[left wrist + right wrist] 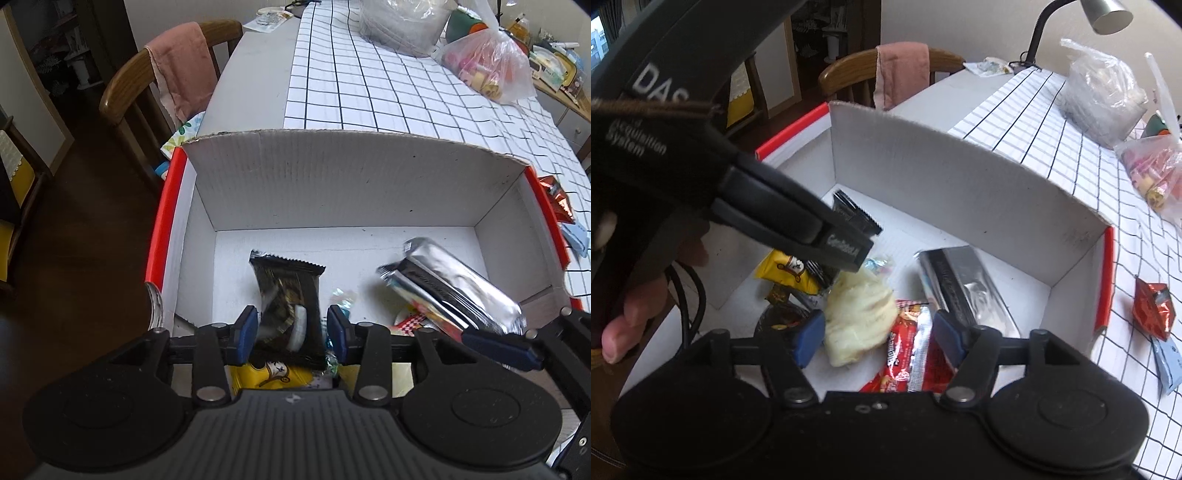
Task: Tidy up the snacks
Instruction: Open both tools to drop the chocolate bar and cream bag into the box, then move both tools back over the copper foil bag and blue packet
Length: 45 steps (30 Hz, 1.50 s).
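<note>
- The left gripper [291,328] hangs over the near edge of the white cardboard box [332,184]; its blue pads stand spread on either side of a dark brown snack packet [288,295], with gaps on both sides, so they do not pinch it.
- The right gripper [877,341] is spread wide above the box floor, holding nothing; a pale puffed snack [860,317] and a red snack packet [912,354] lie below, between its fingers.
- A silver foil packet [964,284] lies toward the box's right wall, blurred in the left wrist view.
- A yellow packet [786,273] rests near the box's left wall.
- The box sits at the near end of the table, on a grid-patterned cloth [406,85].
- A red crinkled wrapper [1154,308] and a light blue sachet [1167,365] lie on the cloth just outside the box's right wall.
</note>
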### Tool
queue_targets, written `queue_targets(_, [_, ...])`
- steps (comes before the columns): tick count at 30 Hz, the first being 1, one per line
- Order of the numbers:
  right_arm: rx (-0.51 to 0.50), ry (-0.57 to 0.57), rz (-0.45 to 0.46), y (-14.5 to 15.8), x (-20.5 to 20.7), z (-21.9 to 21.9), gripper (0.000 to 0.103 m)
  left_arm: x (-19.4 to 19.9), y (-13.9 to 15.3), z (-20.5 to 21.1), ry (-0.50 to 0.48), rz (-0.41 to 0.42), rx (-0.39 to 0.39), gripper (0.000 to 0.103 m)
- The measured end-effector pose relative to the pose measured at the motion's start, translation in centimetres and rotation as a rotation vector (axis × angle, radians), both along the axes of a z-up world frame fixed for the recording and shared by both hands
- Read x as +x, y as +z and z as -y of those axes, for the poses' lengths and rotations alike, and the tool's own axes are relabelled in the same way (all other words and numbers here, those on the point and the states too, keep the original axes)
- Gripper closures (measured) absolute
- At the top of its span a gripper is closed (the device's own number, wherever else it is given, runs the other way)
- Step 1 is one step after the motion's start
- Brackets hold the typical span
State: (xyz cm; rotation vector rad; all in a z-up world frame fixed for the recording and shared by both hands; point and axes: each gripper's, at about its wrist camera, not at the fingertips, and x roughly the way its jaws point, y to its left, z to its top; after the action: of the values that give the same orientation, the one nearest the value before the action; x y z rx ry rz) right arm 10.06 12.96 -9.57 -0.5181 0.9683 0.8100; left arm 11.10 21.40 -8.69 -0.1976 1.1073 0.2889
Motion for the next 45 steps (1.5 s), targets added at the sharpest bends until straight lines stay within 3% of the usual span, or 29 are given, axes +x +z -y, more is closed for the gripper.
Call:
queue_targets(10, [0.045, -0.011, 0.017, 2.1, -0.3, 1.8, 0.026, -1.2, 1.5, 0.9, -0.006, 0.052, -0.011, 0.055])
queue_targets(14, [0.071, -0.022, 0.014, 3.0, -0.2, 2.9, 0.022, -1.9, 2.7, 1.6, -0.019, 0.100, -0.009, 0.043])
queue_targets(23, [0.129, -0.033, 0.039, 5.2, -0.5, 5.9, 0.014, -2.4, 5.0, 4.3, -0.062, 0.172, -0.014, 0.037])
queue_targets(35, [0.237, -0.109, 0.050, 8.2, 0.7, 14.2, 0.004, -2.3, 7.2, 9.4, -0.111, 0.260, -0.056, 0.030])
queue_targets(45, [0.282, -0.177, 0.075, 8.7, 3.1, 21.3, 0.000, -0.1, 7.6, 15.1, -0.175, 0.297, -0.091, 0.026])
